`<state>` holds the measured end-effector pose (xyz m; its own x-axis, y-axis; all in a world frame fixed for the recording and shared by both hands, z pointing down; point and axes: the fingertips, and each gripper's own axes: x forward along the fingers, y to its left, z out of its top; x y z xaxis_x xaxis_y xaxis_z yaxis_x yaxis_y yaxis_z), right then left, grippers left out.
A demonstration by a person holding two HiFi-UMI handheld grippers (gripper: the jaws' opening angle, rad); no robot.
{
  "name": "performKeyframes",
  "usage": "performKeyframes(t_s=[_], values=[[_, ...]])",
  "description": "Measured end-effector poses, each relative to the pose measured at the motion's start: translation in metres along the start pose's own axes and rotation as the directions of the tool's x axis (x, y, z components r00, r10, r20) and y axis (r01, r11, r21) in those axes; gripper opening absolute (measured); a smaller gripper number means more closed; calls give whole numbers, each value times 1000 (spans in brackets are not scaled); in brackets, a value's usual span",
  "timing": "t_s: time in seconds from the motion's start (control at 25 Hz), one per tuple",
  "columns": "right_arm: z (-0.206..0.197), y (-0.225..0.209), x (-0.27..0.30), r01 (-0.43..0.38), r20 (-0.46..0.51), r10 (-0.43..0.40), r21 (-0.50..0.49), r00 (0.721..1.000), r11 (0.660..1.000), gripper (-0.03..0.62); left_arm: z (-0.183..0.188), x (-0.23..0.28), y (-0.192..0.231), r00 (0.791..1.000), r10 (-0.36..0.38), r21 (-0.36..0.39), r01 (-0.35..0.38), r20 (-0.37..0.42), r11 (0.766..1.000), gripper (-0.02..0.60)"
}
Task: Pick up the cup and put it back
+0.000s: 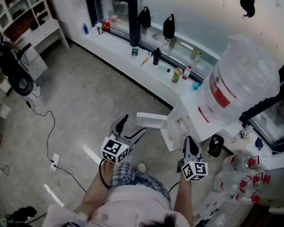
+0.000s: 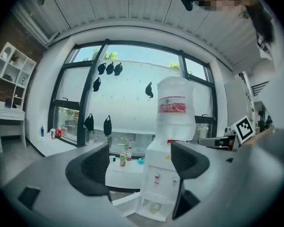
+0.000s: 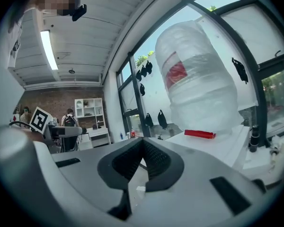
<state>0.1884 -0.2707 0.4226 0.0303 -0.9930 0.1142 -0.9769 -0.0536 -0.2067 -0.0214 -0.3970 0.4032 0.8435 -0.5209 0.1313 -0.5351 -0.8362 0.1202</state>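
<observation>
A white water dispenser (image 1: 199, 115) carries a big clear bottle (image 1: 244, 79). Its low cabinet door (image 1: 150, 119) hangs open. In the left gripper view, a small pale cup (image 2: 155, 207) seems to sit inside that low compartment of the dispenser (image 2: 168, 167). My left gripper (image 1: 132, 126) is open in front of the door, jaws wide apart (image 2: 141, 174) and empty. My right gripper (image 1: 190, 144) is shut with nothing in it, close to the dispenser's front; its jaws meet (image 3: 142, 144) just below the bottle (image 3: 199, 79).
A white sill counter (image 1: 132, 63) along the window holds a can (image 1: 177, 74) and small bottles. Black bags (image 1: 168, 26) hang on the glass. A cable and power strip (image 1: 54, 162) lie on the floor. Plastic bottles (image 1: 244, 169) pile at the right; a white shelf (image 1: 23, 8) stands far left.
</observation>
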Motion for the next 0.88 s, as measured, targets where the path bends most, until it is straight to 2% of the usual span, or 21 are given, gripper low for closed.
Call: performKeyframes(t_s=[0.2,0.4,0.56,0.88], values=[[3,-12,-1,103,22,-104,19,994,994,17,6,32,-3,994,-111,12,111,-19,994,391],[14,-22,-8,232,66,-235,56,970,971,17,12,68,-5,970,-239,16,239,-38,971,391],[17,-25,-14,329,86,-335,80,938,941,17,11,94,-5,941,-335,5,336,-55,942,391],[4,-24,-20,482,107,-489,89,865,872,17,1,131,-15,867,-488,59,495,-97,867,391]])
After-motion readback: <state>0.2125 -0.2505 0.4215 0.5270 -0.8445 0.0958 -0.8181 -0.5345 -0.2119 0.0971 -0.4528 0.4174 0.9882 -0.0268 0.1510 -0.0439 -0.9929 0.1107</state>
